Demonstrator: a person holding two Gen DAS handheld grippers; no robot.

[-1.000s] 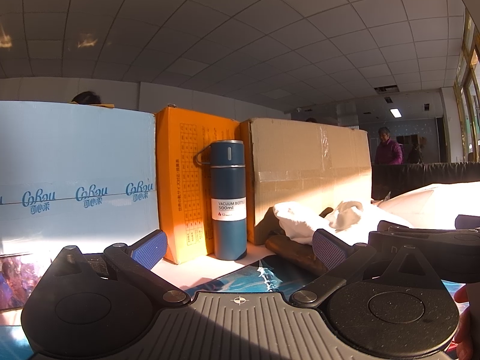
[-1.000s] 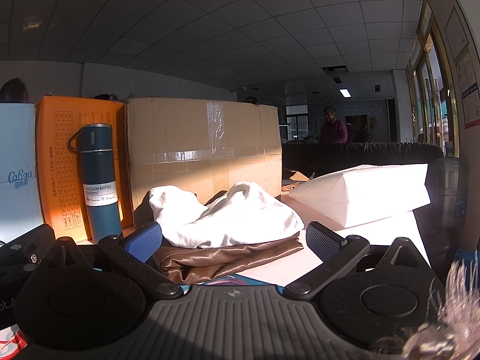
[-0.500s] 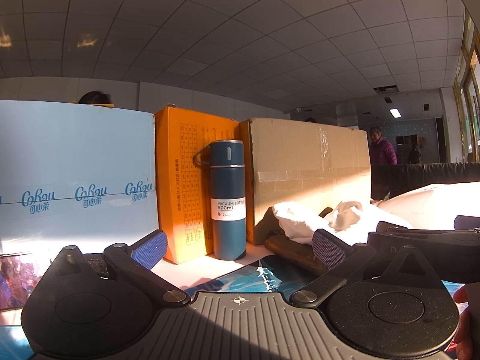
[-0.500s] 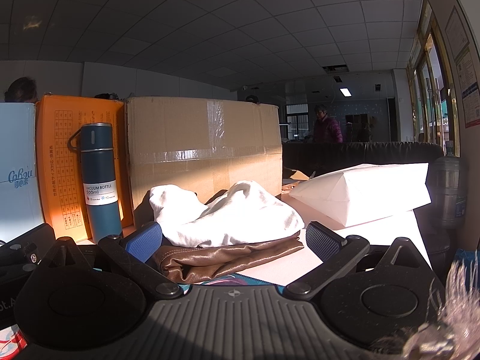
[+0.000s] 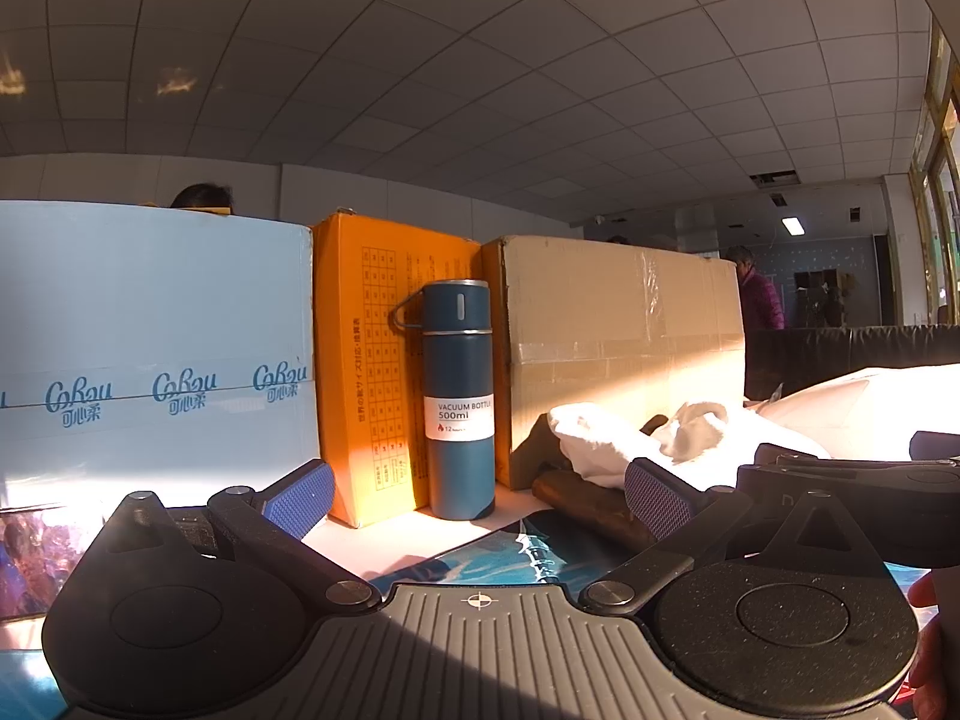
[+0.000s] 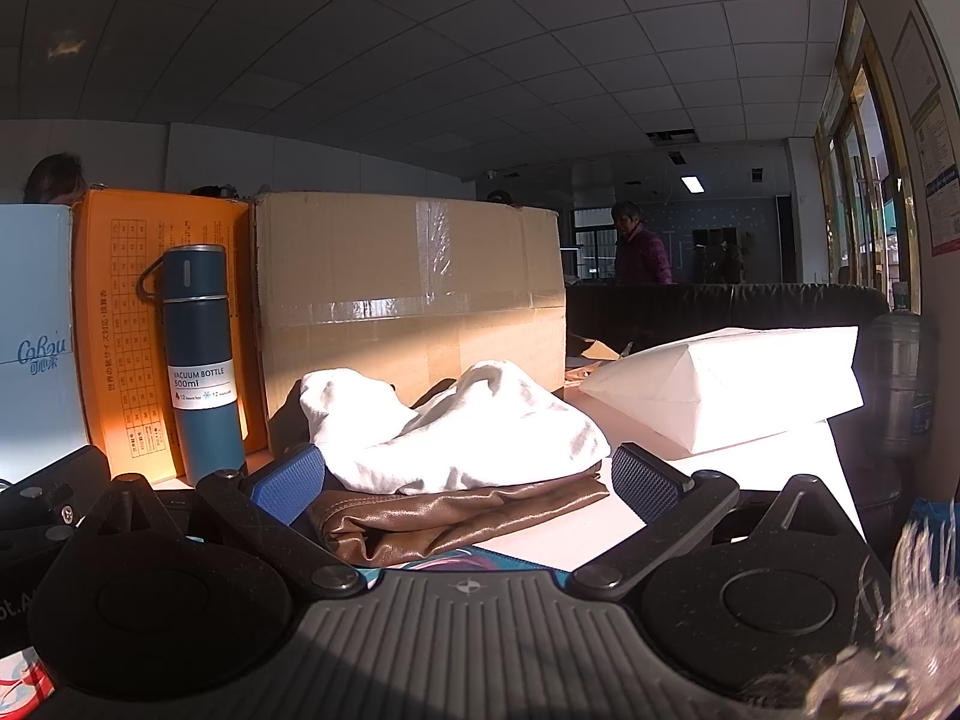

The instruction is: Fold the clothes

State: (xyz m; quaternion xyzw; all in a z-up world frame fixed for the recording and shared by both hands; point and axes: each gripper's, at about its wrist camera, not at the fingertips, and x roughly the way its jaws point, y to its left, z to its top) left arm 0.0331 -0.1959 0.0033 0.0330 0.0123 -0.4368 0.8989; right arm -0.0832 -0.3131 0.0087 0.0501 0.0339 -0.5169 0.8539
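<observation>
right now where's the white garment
In the right wrist view the white garment lies crumpled at centre on the brown garment, in front of the cardboard box, right of the vacuum bottle.

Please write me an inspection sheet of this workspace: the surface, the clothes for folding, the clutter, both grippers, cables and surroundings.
Surface: table, pale top, sunlit, patterned blue mat at near edge.
Job's things: white garment crumpled on top of brown garment; neither folded.
Clutter: vacuum bottle upright; orange box, cardboard box, light blue box behind; white paper bag lying at right.
Grippers: left gripper open, holding nothing; right gripper open, holding nothing, facing the garments.
Cables: nothing seen.
Surroundings: tiled ceiling, windows at right, person in purple far behind.
</observation>
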